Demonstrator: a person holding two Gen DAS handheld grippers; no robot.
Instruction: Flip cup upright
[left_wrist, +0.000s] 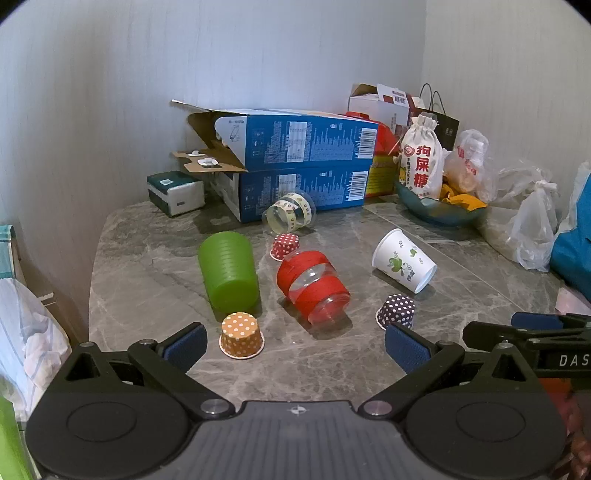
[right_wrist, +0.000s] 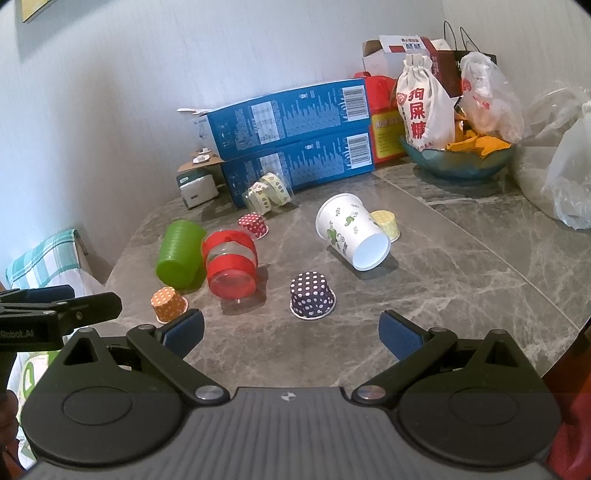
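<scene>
Several cups lie on the grey marble table (left_wrist: 369, 221). A green cup (left_wrist: 228, 271) (right_wrist: 180, 254), a red-banded clear cup (left_wrist: 314, 286) (right_wrist: 231, 266), a white leaf-print paper cup (left_wrist: 404, 265) (right_wrist: 351, 230) and a clear taped cup (left_wrist: 290, 217) (right_wrist: 267, 194) lie on their sides. Small dotted cups stand upside down: orange (left_wrist: 242, 335) (right_wrist: 168, 304), purple (left_wrist: 397, 311) (right_wrist: 312, 295), red (left_wrist: 283, 246) (right_wrist: 254, 226). A yellow one (right_wrist: 386, 223) stands behind the paper cup. My left gripper (left_wrist: 295, 345) is open and empty, near the orange cup. My right gripper (right_wrist: 291, 334) is open and empty, before the purple cup.
Two stacked blue boxes (left_wrist: 306, 166) (right_wrist: 295, 147) stand at the back by the wall. A blue bowl (left_wrist: 439, 214) (right_wrist: 458, 162) holds a cloth bag (left_wrist: 421, 162) and wrappers. Plastic bags (left_wrist: 532, 225) sit at the right. A tissue pack (left_wrist: 176, 194) lies at the back left.
</scene>
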